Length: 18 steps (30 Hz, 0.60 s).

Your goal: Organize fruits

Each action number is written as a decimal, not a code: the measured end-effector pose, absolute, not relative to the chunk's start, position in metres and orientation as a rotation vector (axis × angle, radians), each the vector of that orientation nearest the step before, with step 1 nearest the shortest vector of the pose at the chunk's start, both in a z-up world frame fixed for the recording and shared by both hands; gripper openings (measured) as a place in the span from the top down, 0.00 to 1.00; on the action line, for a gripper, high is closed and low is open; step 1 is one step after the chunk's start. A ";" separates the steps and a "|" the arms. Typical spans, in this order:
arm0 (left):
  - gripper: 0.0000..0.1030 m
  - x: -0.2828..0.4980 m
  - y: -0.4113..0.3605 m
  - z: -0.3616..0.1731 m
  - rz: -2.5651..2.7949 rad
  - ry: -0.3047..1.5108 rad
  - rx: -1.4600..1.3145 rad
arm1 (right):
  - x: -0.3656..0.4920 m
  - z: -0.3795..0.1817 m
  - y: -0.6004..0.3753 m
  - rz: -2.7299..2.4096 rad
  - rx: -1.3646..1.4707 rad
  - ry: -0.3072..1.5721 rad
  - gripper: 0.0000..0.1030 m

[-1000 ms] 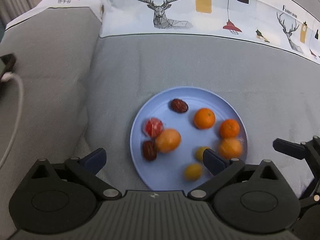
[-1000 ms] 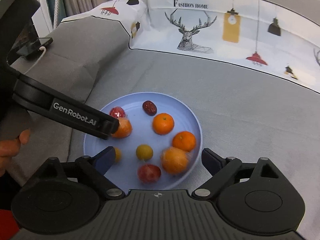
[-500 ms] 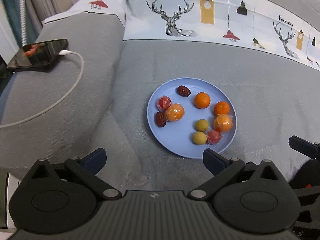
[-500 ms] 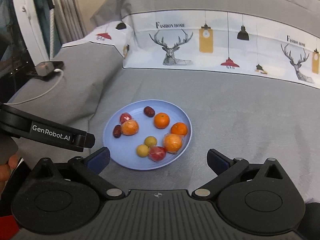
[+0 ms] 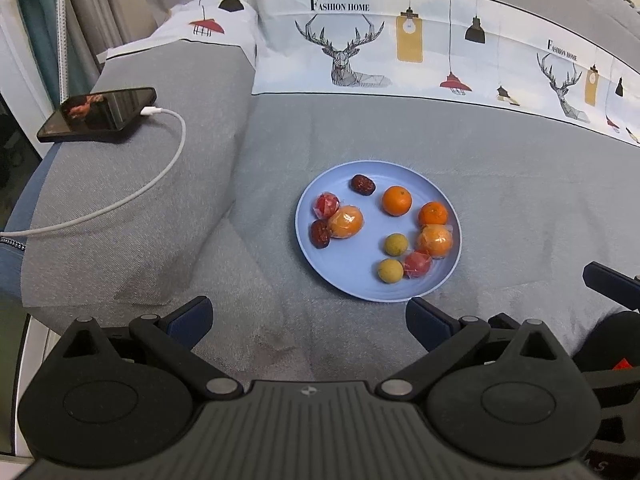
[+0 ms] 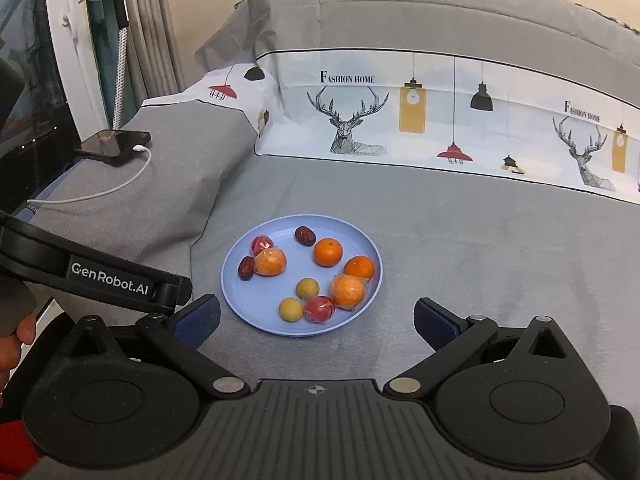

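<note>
A light blue plate (image 5: 344, 280) (image 6: 256, 312) lies on the grey bedspread and holds several fruits: bare oranges (image 5: 396, 200) (image 6: 327, 252), plastic-wrapped oranges (image 5: 346, 222) (image 6: 270, 262), two yellow-green fruits (image 5: 390, 270) (image 6: 290, 309), wrapped red fruits (image 5: 417, 264) (image 6: 319, 309) and dark red dates (image 5: 363, 185) (image 6: 305, 236). My left gripper (image 5: 310, 318) is open and empty, short of the plate's near edge. My right gripper (image 6: 318, 318) is open and empty, also just short of the plate.
A black phone (image 5: 98, 114) (image 6: 114, 146) with a white charging cable (image 5: 120, 204) lies on the grey pillow at the left. A deer-print pillow (image 5: 400, 52) (image 6: 400, 120) runs along the back. The left gripper's body (image 6: 100, 276) crosses the right wrist view at left.
Both grippers have pulled back and up from the plate, so it looks smaller and farther. The left gripper was over the fruits a second ago. The fruits stay where they were.
</note>
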<state>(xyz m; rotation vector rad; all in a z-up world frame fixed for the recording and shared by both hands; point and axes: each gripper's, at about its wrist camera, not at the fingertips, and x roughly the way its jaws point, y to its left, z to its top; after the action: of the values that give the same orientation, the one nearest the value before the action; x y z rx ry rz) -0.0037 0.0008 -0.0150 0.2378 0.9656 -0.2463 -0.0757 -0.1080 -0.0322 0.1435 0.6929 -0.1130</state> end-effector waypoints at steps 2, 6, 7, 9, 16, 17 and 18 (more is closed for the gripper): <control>0.00 -0.005 0.001 -0.014 -0.245 0.962 0.236 | -0.077 -0.031 -0.108 -0.115 0.142 0.688 0.01; 0.00 -0.007 0.002 -0.012 -0.242 0.955 0.235 | -0.079 -0.030 -0.107 -0.117 0.138 0.682 0.01; 0.00 -0.007 0.002 -0.011 -0.240 0.955 0.236 | -0.079 -0.029 -0.106 -0.117 0.136 0.681 0.01; 0.00 -0.007 0.003 -0.011 -0.236 0.956 0.235 | -0.080 -0.030 -0.106 -0.118 0.133 0.681 0.01; 0.00 -0.007 0.004 -0.013 -0.230 0.957 0.240 | -0.079 -0.029 -0.105 -0.121 0.129 0.685 0.01; 0.00 -0.006 0.004 -0.013 -0.230 0.958 0.240 | -0.079 -0.030 -0.104 -0.121 0.129 0.685 0.01; 0.00 -0.006 0.004 -0.014 -0.229 0.959 0.242 | -0.078 -0.030 -0.104 -0.121 0.129 0.686 0.01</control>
<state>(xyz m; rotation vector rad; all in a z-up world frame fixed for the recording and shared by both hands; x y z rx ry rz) -0.0061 0.0042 -0.0136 0.2417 0.9586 -0.2292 -0.0784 -0.1042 -0.0298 0.1292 0.6863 -0.1212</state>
